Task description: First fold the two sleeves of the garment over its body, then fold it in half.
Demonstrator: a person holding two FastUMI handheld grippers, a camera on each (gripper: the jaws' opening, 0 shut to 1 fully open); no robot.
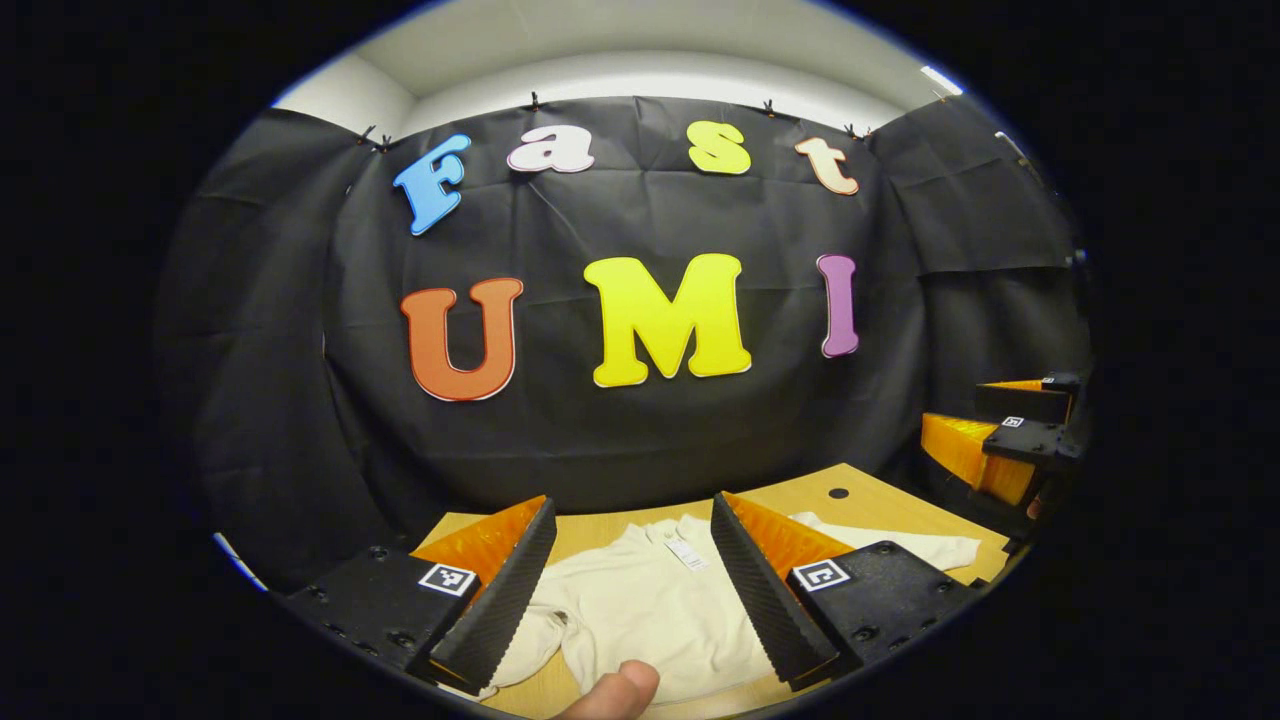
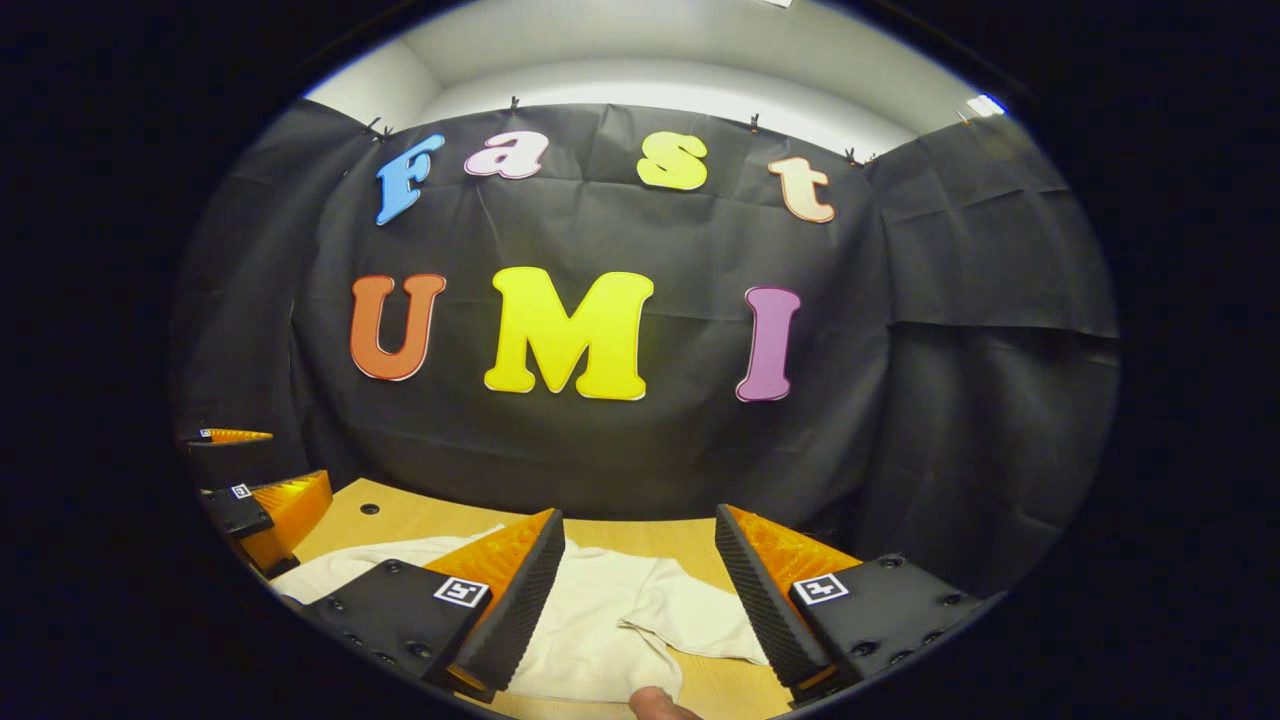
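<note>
A cream long-sleeved garment [image 1: 650, 605] lies flat on the wooden table [image 1: 860, 495], its neck label facing up. My left gripper [image 1: 632, 575] hovers above its collar area, open, nothing between the fingers. One sleeve [image 1: 920, 545] stretches toward the right. In the right gripper view the same garment [image 2: 610, 620] lies with a rumpled sleeve [image 2: 695, 620] below my right gripper [image 2: 640, 590], which is open and empty too. The right gripper [image 1: 1010, 440] shows at the far right of the left gripper view; the left gripper [image 2: 255, 505] shows at the left edge of the right gripper view.
Black cloth walls close the booth behind and on both sides. The table has a small dark hole [image 1: 838, 493] near its back edge. A fingertip [image 1: 620, 690] shows at the bottom of the left gripper view, another fingertip [image 2: 660, 705] in the right gripper view.
</note>
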